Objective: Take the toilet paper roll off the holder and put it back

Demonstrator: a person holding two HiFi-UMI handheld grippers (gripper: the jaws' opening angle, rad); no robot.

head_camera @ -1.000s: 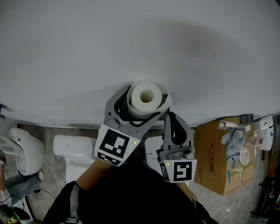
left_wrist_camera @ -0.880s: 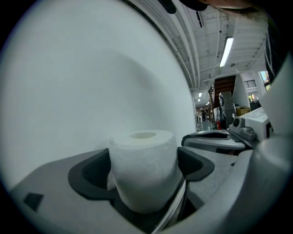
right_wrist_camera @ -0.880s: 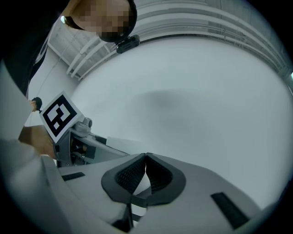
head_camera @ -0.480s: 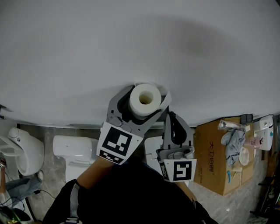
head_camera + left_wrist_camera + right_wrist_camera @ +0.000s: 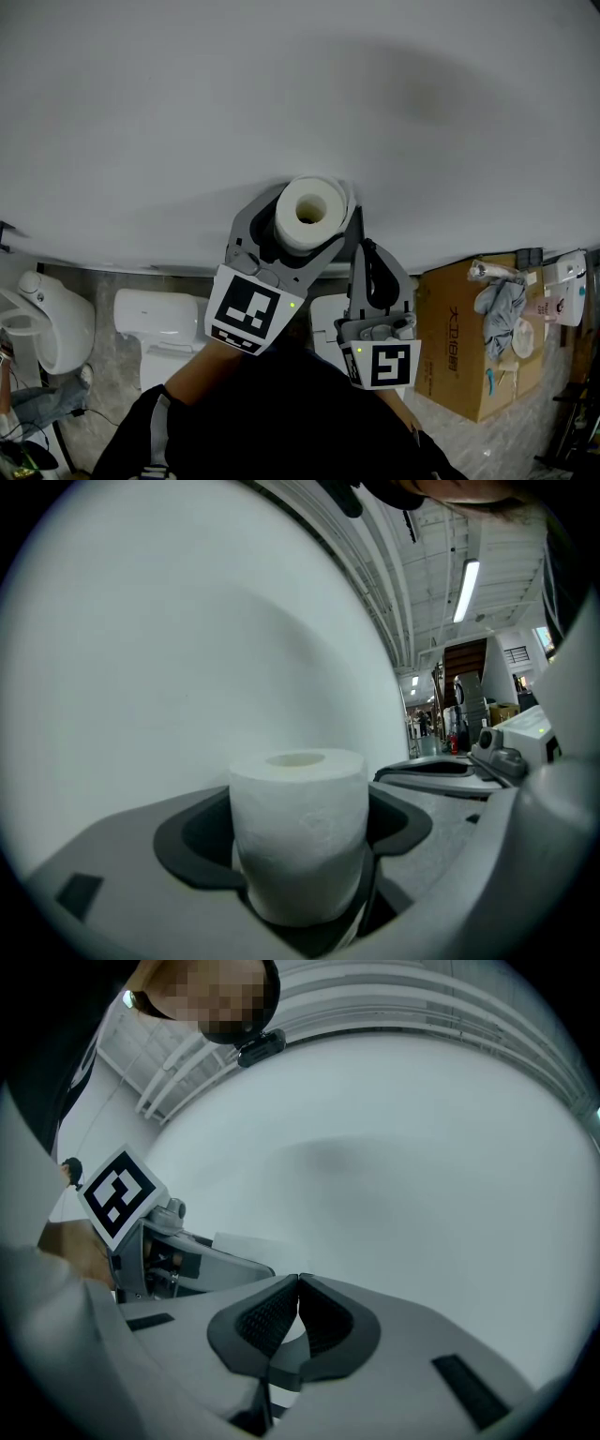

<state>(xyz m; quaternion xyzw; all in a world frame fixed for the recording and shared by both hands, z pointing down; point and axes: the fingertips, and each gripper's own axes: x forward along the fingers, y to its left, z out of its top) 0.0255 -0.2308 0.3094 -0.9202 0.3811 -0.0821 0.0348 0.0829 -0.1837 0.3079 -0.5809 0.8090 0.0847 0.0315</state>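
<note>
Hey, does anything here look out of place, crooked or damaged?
Nothing looks spilled or damaged. The toilet paper roll sits between the left gripper's jaws, which have just been closing on it; its loose end peels away on the right in the head view. No holder shows. The right gripper is shut and empty.

toilet paper roll [image 5: 310,212] between left gripper [image 5: 316,204] jaws, just closing, before wall [image 5: 281,94]; right gripper [image 5: 364,251] just right; box [image 5: 464,352] farther right.
</note>
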